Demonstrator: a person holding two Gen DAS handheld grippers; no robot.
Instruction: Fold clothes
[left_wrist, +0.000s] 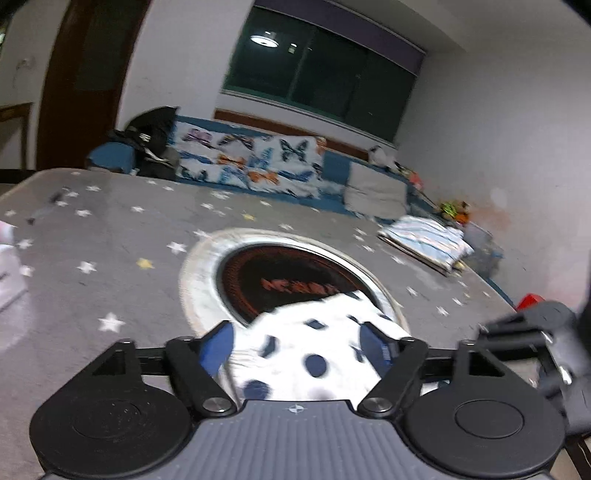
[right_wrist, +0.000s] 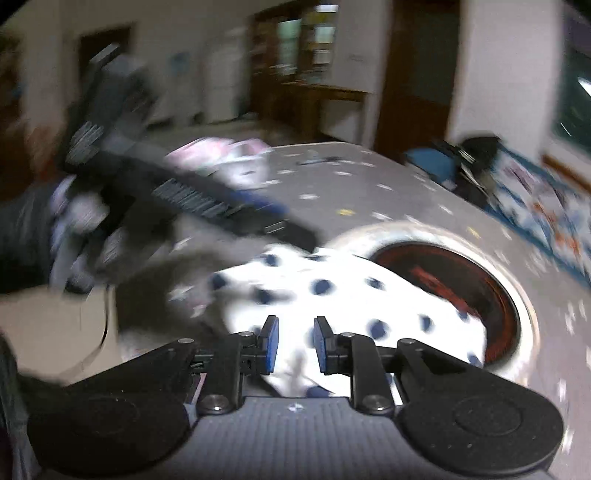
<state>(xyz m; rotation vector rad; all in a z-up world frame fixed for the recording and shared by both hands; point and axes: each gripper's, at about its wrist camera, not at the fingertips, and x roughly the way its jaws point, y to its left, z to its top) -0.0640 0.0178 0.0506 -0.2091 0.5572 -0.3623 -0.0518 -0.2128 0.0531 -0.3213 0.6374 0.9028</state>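
Two grippers are working over one table, which is wearing a grey cloth dotted with stars. One garment, white with dark blue dots, is lying crumpled at the table's near edge, spilling at its 12 o'clock side over the rim of one round burner set in the tabletop.

In the left wrist view, the left gripper is standing with its two blue-padded fingers spread wide, the garment bunched between them; blur is hiding whether the pads are pressing the fabric. The right gripper is showing at 3 o'clock.

In the right wrist view, the right gripper is hovering with a narrow gap between its two pads, dotted cloth showing behind the gap; whether it is pinching any fabric cannot be told. The left gripper is smearing across at 10 o'clock, held by one gloved hand.

One folded striped pile is resting on the table at 2 o'clock, and one pink-white heap is lying at the far side. One bench with a butterfly cover is running along the wall.
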